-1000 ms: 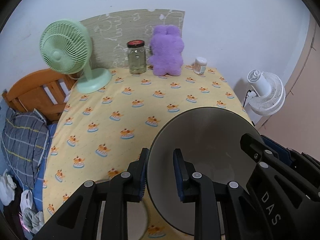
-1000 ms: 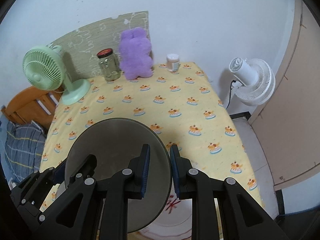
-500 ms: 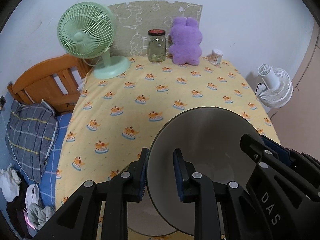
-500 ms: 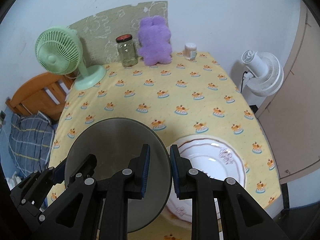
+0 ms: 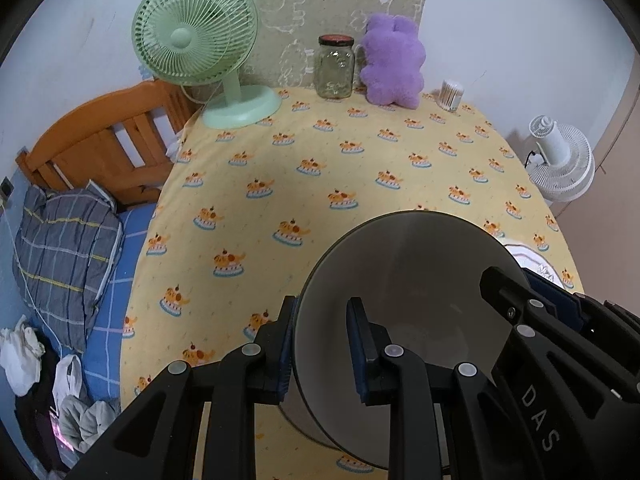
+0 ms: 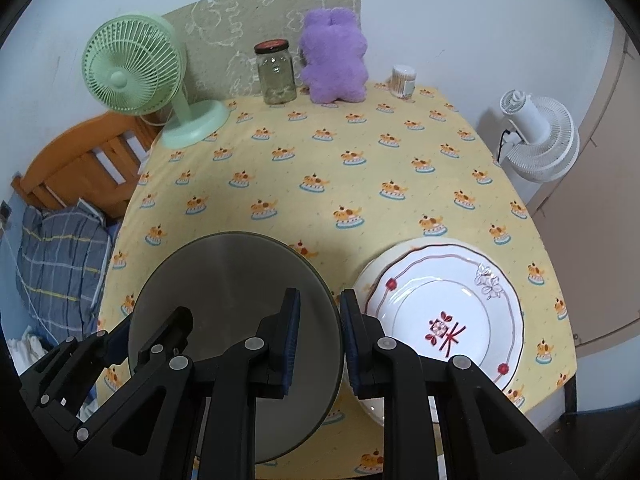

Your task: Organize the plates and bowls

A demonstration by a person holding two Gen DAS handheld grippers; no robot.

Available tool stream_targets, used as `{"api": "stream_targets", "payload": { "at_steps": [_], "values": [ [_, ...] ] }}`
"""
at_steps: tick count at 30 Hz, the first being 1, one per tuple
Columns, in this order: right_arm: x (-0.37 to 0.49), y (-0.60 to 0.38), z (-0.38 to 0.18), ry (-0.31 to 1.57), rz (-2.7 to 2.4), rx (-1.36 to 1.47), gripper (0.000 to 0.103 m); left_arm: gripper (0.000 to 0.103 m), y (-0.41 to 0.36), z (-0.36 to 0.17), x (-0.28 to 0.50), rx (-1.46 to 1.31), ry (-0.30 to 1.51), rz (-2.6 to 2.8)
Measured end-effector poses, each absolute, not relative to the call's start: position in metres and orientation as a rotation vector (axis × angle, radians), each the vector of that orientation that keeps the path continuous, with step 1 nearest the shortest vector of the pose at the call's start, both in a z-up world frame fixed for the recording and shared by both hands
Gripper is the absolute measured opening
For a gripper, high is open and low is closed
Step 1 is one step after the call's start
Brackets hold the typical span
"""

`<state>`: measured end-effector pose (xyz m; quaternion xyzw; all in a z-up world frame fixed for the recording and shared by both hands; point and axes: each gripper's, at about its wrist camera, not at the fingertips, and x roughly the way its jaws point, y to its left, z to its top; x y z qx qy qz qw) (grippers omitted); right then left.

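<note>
In the left wrist view, the left gripper sits at bottom centre, its jaws closed on the left rim of a grey bowl: one pad outside the wall, the other inside. The bowl fills the lower right of that frame, held above the yellow tablecloth. At its far right edge the right gripper clamps the opposite rim.

In the right wrist view, the same bowl lies lower left, with the right gripper at bottom centre gripping its right rim, one pad on each side of the wall. Just right of the jaws a white patterned plate rests on the cloth.
</note>
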<state>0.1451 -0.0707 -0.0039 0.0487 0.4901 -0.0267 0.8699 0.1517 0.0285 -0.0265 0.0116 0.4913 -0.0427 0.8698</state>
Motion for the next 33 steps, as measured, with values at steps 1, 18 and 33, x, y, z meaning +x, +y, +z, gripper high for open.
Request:
{"api": "stream_targets", "payload": {
  "at_steps": [1,18,33],
  "values": [
    [0.145,-0.070,-0.005,1.029,-0.055,0.101,0.024,0.021,0.031,-0.029,0.151,0.022,1.036,-0.087],
    [0.149,-0.045,-0.043,1.122,-0.022,0.079,0.024,0.021,0.051,-0.062,0.150,0.007,1.125,-0.054],
    [0.155,-0.044,-0.052,1.129,-0.023,0.092,0.027,0.036,0.051,-0.070,0.158,-0.002,1.138,-0.096]
  ]
}}
